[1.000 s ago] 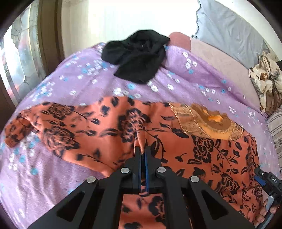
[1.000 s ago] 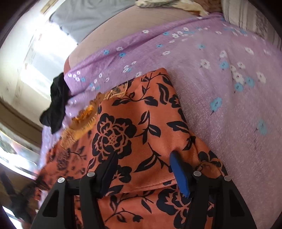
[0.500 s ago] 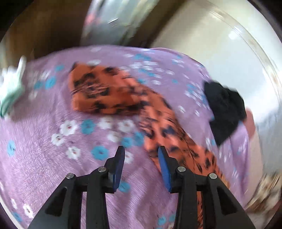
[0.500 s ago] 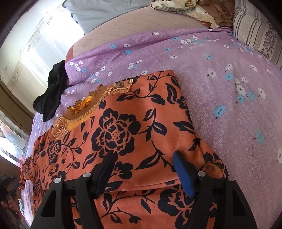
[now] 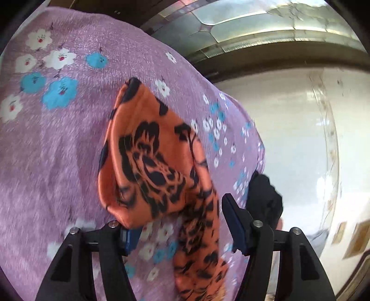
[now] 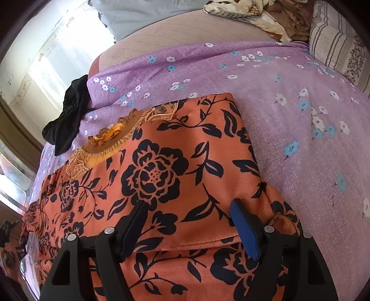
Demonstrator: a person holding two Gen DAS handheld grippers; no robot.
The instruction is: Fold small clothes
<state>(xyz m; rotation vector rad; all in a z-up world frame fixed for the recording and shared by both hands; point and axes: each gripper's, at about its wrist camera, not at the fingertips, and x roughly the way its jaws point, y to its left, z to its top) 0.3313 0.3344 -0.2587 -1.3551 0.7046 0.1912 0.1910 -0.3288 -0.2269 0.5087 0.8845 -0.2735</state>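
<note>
An orange garment with black flowers (image 6: pixel 161 176) lies spread on the purple flowered sheet (image 6: pixel 289 115), its gold-trimmed neckline (image 6: pixel 111 141) toward the far side. My right gripper (image 6: pixel 188 222) hovers low over the garment's near folded part. Its jaws are opening and the pads grip nothing. In the left wrist view the garment's sleeve end (image 5: pixel 150 166) lies bunched on the sheet (image 5: pixel 57 162). My left gripper (image 5: pixel 182 222) is right at it with jaws opening. The sleeve runs between the fingers and hides part of the left pad. The pads do not press on it.
A black garment (image 6: pixel 67 120) (image 5: pixel 263 199) lies crumpled at the sheet's far edge. Striped pillows (image 6: pixel 335 46), a grey pillow (image 6: pixel 138 16) and crumpled beige cloth (image 6: pixel 254 14) sit at the head of the bed. A wooden frame and wall (image 5: pixel 289 58) lie beyond the bed's edge.
The left gripper let go of the garment's middle fold, swung over to the sleeve end, rolled, and its jaws opened wide. The right gripper stayed in place and its jaws widened slightly.
</note>
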